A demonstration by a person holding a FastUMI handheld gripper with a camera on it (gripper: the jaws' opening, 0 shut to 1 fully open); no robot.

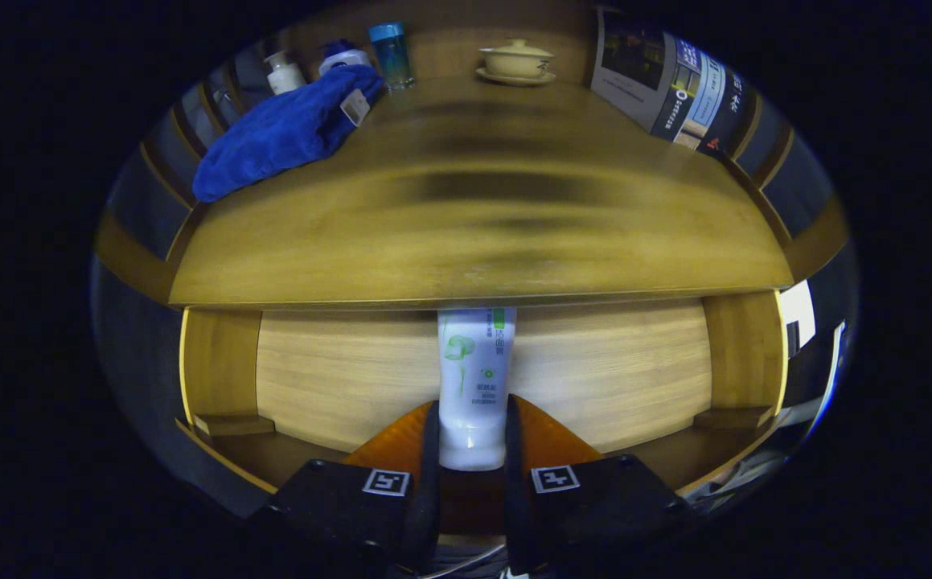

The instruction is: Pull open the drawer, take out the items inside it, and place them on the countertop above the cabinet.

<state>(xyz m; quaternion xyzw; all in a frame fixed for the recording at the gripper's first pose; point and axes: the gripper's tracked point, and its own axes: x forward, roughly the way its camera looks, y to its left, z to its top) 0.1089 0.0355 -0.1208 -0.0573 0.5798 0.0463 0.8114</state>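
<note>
Tube (475,378) between fingers (432,450), above open drawer (594,378), below countertop (474,233)

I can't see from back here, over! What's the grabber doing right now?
Gripper jaws shut on white tube, over open drawer. Tube's far end under countertop edge. Blue towel, bottles, lidded cup at countertop's far side; middle bare.

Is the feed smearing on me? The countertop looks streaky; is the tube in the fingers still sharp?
Gripper view: the countertop is smeared sideways, with dark bands across its middle, which looks like motion blur; the white tube between the fingers of the gripper is crisp, its print sharp-edged; fisheye bends the countertop's front edge into an arc; the blue cloth stays fairly sharp.
</note>
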